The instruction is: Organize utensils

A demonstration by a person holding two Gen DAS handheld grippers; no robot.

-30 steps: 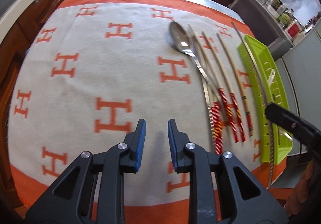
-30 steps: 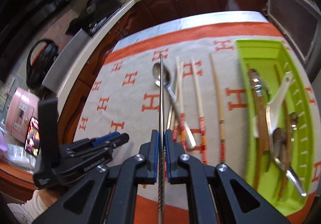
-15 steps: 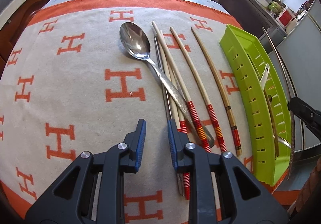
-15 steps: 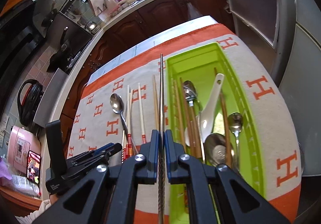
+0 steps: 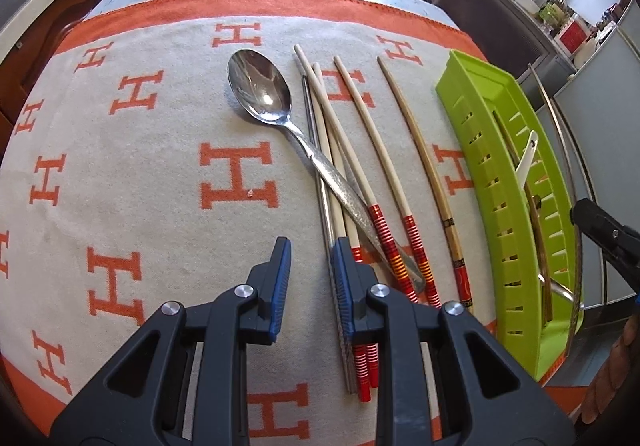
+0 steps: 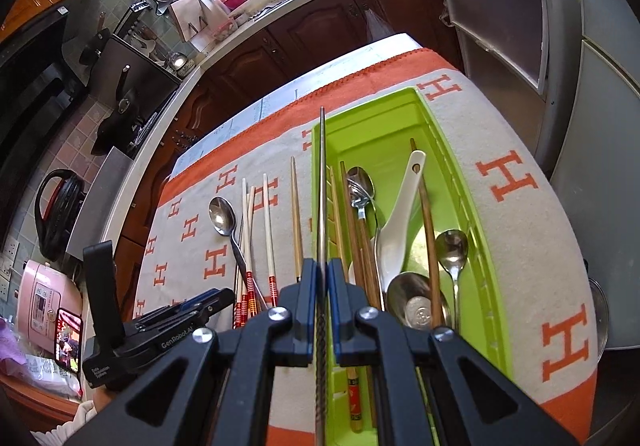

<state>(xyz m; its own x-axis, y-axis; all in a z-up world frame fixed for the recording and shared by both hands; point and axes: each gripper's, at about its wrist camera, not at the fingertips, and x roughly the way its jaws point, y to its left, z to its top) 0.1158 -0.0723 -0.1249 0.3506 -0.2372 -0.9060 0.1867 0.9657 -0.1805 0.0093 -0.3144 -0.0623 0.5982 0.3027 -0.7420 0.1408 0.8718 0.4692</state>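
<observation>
Both grippers have swung toward the tray side since a second ago: the metal chopstick [image 6: 322, 182] clamped in the right gripper [image 6: 321, 282] then hung over the cloth beside the spoon and now hangs above the green tray's [image 6: 476, 202] left wall. "GenRobot.AI" reads on the left gripper's body as seen from the right wrist; the cloth [image 5: 132, 174] repeats an orange "H". The right gripper's jaws are pressed tight on that chopstick, which runs straight ahead between them. The left gripper [image 5: 310, 266] stands narrowly parted, holding nothing; its right finger sits just over a second metal chopstick [image 5: 316, 150] on the cloth. Ahead of it lie the steel spoon [image 5: 260, 86] and red-banded wooden chopsticks [image 5: 360, 134], the tray farther right.
</observation>
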